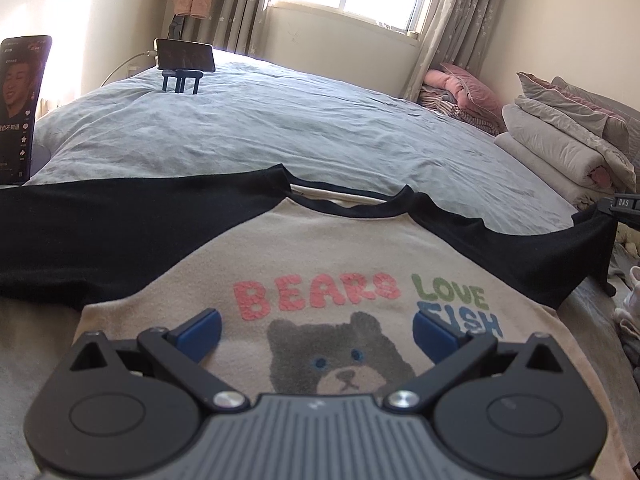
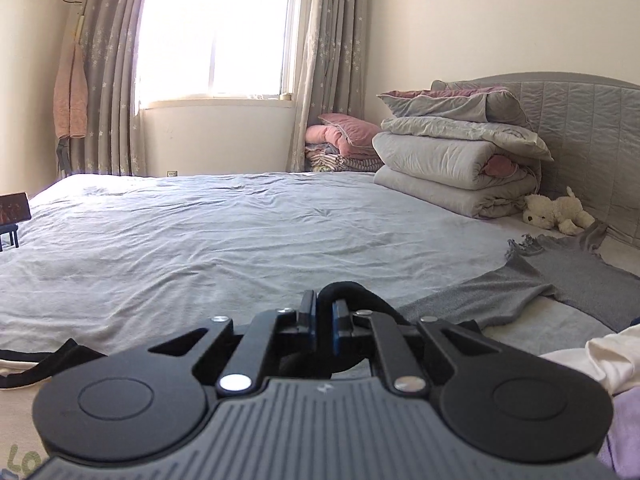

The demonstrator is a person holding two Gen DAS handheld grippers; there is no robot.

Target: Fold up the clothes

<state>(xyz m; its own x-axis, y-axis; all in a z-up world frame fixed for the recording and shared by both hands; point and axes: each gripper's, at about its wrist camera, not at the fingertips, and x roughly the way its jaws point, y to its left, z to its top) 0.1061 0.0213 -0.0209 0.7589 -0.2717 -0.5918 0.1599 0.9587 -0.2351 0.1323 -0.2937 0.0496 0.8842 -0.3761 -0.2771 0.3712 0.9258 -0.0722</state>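
Note:
A beige shirt (image 1: 320, 248) with black sleeves and a bear print lies flat, front up, on the bed. My left gripper (image 1: 316, 332) hovers open over the print, its blue pads wide apart with nothing between them. The shirt's right black sleeve (image 1: 576, 256) is lifted at its tip, where my right gripper (image 1: 618, 205) shows at the frame edge. In the right wrist view my right gripper (image 2: 324, 320) is shut on that black sleeve (image 2: 352, 294), whose fabric bulges above the pads. The black collar edge (image 2: 44, 364) lies at the lower left.
A grey knit top (image 2: 560, 280) and white and lilac clothes (image 2: 600, 364) lie to the right. Folded quilts (image 2: 460, 160) and a plush toy (image 2: 556, 212) sit by the headboard. Two phones (image 1: 24, 108) (image 1: 184, 56) stand on stands at the left. Light blue sheet (image 1: 280, 128) stretches beyond the shirt.

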